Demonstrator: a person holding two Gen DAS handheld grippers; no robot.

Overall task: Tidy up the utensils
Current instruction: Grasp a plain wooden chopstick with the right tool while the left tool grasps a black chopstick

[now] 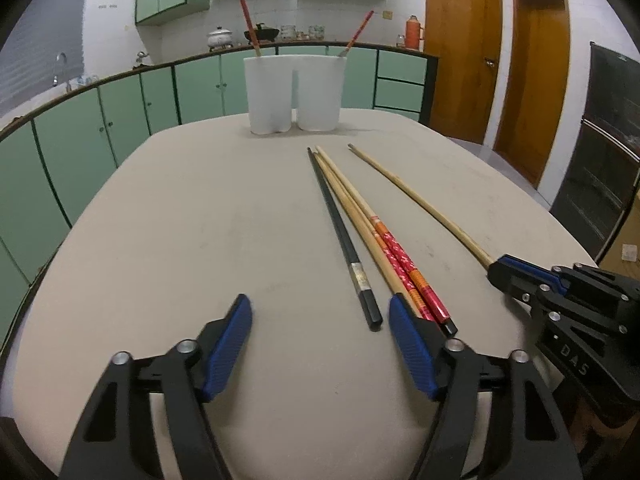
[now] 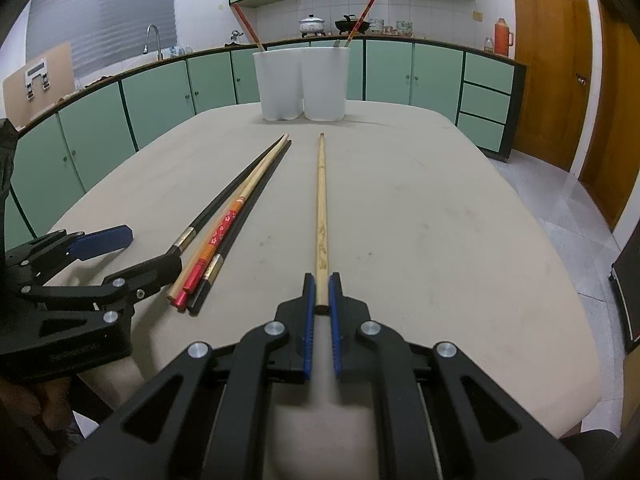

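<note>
A white two-compartment holder [image 1: 295, 94] stands at the far side of the beige table [image 1: 200, 220], with one red-handled chopstick in each compartment; it also shows in the right wrist view [image 2: 303, 82]. My right gripper [image 2: 321, 286] is shut on the thick end of a plain wooden chopstick [image 2: 321, 192], which lies along the table; it also shows in the left wrist view [image 1: 416, 200]. My left gripper [image 1: 320, 316] is open and empty, low over the table. Just beside its right finger lie a black chopstick [image 1: 340, 232], a wooden one and red-patterned chopsticks [image 1: 404, 264], bunched together.
Green kitchen cabinets [image 1: 120, 108] with a countertop holding pots run behind the table. Wooden doors [image 1: 532, 80] stand at the right. The table's left half [image 1: 180, 220] holds nothing but my left gripper.
</note>
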